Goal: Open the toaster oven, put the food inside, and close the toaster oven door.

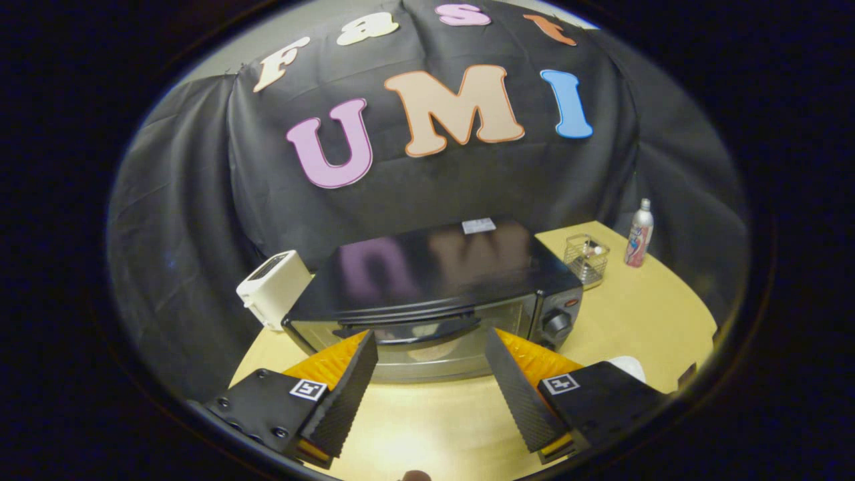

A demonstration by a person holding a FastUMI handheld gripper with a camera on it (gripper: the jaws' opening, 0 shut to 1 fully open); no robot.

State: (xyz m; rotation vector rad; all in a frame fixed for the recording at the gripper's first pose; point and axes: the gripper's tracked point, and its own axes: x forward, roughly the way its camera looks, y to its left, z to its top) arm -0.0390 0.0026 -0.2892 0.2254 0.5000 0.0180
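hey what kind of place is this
Likely a staged kitchen counter in a recording booth: a black toaster oven, door closed, and a white toaster on a wooden table. The gripper has open jaws before the oven.

a recording booth: black cloth wall (200, 220) behind a wooden table (641, 321).

The tool's fingers (347, 387) hide the toaster oven's (427, 294) lower door corners and most of a white object (628, 366).

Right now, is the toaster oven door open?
No, the toaster oven door sits flush and upright with its handle at the top, just ahead of the open gripper fingers.
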